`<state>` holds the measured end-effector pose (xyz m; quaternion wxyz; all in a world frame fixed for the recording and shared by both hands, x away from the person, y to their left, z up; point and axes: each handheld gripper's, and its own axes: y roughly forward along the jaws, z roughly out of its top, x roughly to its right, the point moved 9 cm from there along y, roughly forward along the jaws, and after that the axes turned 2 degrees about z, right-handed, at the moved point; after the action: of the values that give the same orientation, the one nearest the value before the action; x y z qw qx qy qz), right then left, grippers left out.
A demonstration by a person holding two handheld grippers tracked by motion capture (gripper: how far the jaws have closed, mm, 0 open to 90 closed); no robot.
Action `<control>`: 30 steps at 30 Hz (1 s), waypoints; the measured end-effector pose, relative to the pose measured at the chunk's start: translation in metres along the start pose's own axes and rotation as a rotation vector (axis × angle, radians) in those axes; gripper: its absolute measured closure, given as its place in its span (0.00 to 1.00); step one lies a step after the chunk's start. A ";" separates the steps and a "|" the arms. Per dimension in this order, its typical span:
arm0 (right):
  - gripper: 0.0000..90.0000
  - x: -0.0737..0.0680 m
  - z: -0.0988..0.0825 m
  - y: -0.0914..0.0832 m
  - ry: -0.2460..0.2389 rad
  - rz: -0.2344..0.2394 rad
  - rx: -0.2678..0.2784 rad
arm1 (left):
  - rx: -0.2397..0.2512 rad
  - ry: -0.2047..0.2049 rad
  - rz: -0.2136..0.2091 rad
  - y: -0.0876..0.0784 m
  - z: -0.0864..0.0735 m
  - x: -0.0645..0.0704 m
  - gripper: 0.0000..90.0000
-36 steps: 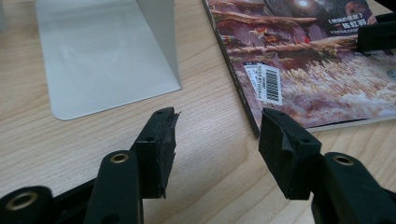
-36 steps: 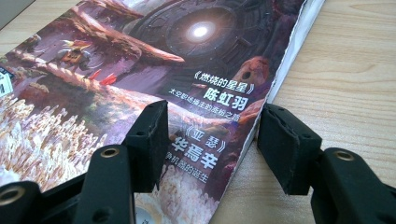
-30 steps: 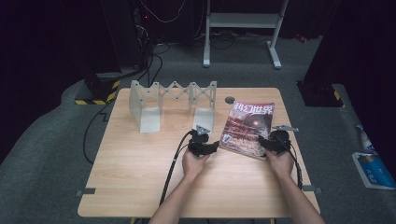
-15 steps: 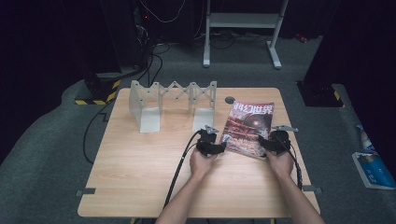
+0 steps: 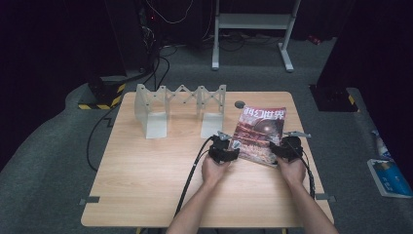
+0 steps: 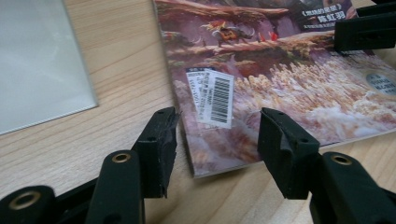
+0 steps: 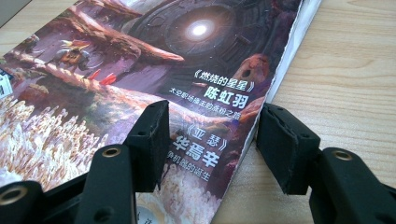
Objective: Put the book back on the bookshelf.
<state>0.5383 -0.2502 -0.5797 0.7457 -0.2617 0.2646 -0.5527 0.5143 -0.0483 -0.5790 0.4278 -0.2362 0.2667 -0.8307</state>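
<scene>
Pale wood desk (image 5: 146, 165) carries a white folding rack (image 5: 180, 105) upper left, then a magazine (image 5: 258, 134) right of centre — the left gripper (image 6: 217, 133) straddles its near-left corner, the right gripper (image 7: 210, 128) its near-right edge, both jaws spread, gripping nothing.

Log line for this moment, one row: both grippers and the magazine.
left gripper: open, straddling magazine near-left corner | right gripper: open, straddling its right edge | magazine: flat on table, ungripped
</scene>
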 end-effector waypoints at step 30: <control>0.51 -0.013 -0.019 -0.019 -0.010 0.017 -0.011 | -0.068 0.086 0.010 -0.016 -0.014 0.009 0.51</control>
<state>0.5093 -0.2446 -0.5796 0.7501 -0.2665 0.2660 -0.5437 0.4912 -0.0442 -0.5777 0.4119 -0.2132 0.3142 -0.8284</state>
